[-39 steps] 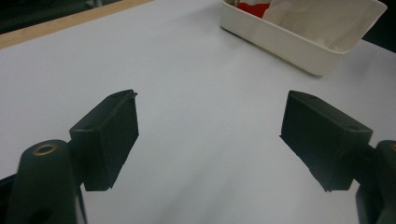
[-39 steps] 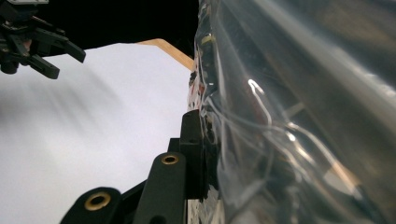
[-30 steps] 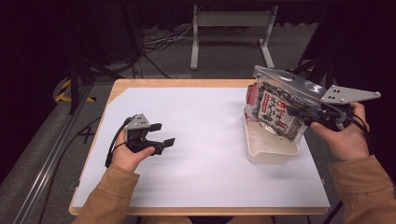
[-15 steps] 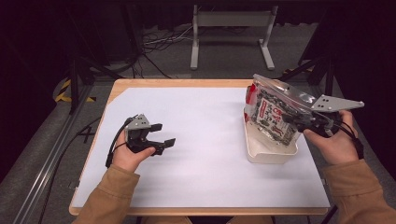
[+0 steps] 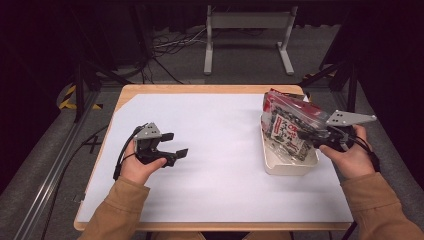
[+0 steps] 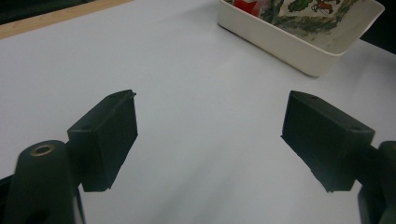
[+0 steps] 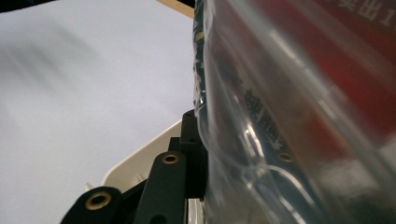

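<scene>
While the left gripper (image 5: 176,145) rests on the table (image 5: 220,130) with fingers apart, the right gripper (image 5: 306,135) clamps a snack bag (image 5: 287,125) partly inside a white tray (image 5: 290,167)

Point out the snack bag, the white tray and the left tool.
snack bag (image 5: 286,127), high view, printed front.
white tray (image 5: 290,169), high view, near wall.
left tool (image 5: 174,144), high view, between its jaw tips.
</scene>
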The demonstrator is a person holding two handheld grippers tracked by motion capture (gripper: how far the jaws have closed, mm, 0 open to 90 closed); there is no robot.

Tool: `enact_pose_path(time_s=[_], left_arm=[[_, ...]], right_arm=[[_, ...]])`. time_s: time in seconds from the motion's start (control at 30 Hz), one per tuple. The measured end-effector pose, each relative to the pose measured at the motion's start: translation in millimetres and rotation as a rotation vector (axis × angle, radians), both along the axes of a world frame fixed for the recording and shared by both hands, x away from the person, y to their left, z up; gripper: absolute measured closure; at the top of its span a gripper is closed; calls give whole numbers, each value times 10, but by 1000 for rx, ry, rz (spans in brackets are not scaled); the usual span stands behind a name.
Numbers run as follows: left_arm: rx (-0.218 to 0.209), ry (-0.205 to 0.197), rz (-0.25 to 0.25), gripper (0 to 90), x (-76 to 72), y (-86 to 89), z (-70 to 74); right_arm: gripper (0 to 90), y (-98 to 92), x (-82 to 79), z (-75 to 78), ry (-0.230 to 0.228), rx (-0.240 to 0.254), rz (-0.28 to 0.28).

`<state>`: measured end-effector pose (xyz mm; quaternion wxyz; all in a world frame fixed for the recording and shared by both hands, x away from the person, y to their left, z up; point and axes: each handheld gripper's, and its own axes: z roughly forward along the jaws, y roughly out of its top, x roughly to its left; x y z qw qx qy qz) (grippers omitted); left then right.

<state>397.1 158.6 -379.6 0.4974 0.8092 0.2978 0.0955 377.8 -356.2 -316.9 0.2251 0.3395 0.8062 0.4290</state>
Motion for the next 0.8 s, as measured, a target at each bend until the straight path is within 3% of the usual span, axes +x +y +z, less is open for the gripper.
enact_pose_path(time_s=[0.2, 0.4, 0.43, 0.53, 0.6, 0.8], left_arm=[[5, 6, 3, 182, -5, 9, -7], [-10, 1, 16, 169, -8, 22, -8], [-10, -3, 15, 167, -3, 28, -10], [-8, -11, 24, 160, -1, 37, -8], [-14, -10, 23, 158, -11, 34, -5], [-16, -31, 29, 155, -107, 63, 17]], right_arm=[[755, -132, -20, -112, 18, 79, 5], [748, -104, -63, -141, -54, 57, 11], [721, -115, -63, -148, -63, 66, 6], [516, -133, -64, -170, -86, 90, -17], [446, -149, -98, -175, -97, 122, -20], [319, -256, -279, -196, -131, 135, -92]])
